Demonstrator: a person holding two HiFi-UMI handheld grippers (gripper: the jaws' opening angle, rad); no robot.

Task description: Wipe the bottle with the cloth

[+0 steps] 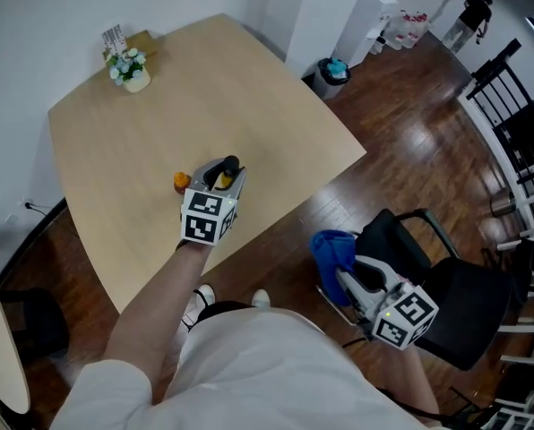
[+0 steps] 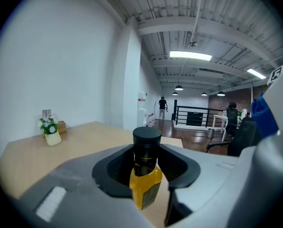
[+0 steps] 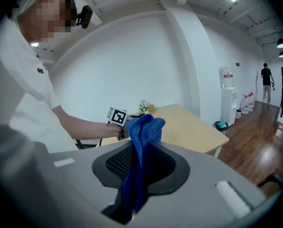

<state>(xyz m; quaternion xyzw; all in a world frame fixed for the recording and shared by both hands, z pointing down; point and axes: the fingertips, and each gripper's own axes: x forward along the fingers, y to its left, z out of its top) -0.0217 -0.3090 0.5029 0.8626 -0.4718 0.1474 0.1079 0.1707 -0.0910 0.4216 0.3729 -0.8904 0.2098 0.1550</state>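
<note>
My left gripper (image 1: 224, 174) is shut on a small bottle (image 2: 146, 172) of yellow liquid with a black cap, held upright over the wooden table (image 1: 124, 159). The head view shows only the bottle's (image 1: 226, 173) black cap and a bit of yellow between the jaws. Off the table's near edge, above the floor, my right gripper (image 1: 337, 260) is shut on a blue cloth (image 1: 331, 251). In the right gripper view the cloth (image 3: 140, 146) stands up bunched between the jaws, and my left gripper (image 3: 124, 122) shows behind it.
A small orange thing (image 1: 181, 180) lies on the table just left of the left gripper. A white pot of flowers (image 1: 131, 70) stands at the far corner. A black chair (image 1: 446, 294) is under my right hand. A bin (image 1: 330, 76) stands beyond the table's right edge.
</note>
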